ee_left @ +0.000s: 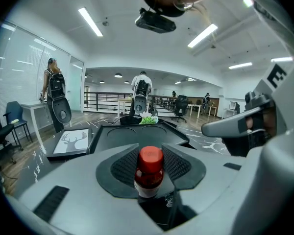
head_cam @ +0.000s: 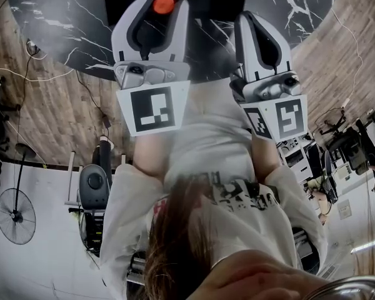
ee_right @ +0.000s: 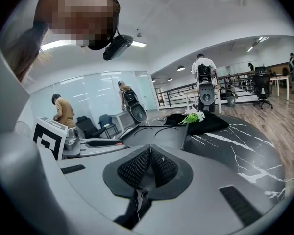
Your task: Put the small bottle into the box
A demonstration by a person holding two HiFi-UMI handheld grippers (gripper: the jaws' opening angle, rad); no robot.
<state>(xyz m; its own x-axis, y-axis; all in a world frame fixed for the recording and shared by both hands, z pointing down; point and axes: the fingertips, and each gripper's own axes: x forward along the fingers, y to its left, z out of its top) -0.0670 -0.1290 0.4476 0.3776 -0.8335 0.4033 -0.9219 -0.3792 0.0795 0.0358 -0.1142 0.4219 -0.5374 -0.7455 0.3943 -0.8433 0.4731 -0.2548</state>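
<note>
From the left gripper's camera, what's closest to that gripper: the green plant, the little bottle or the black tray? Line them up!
1. small bottle, held between the left gripper's jaws.
2. black tray, straight ahead on the table.
3. green plant, beyond the tray's far edge.

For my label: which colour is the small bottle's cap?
The small bottle has a red cap; the left gripper view shows it best.

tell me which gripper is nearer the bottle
Left. The left gripper grips the bottle between its jaws; the right gripper is alongside, shut and empty, off the bottle.
</note>
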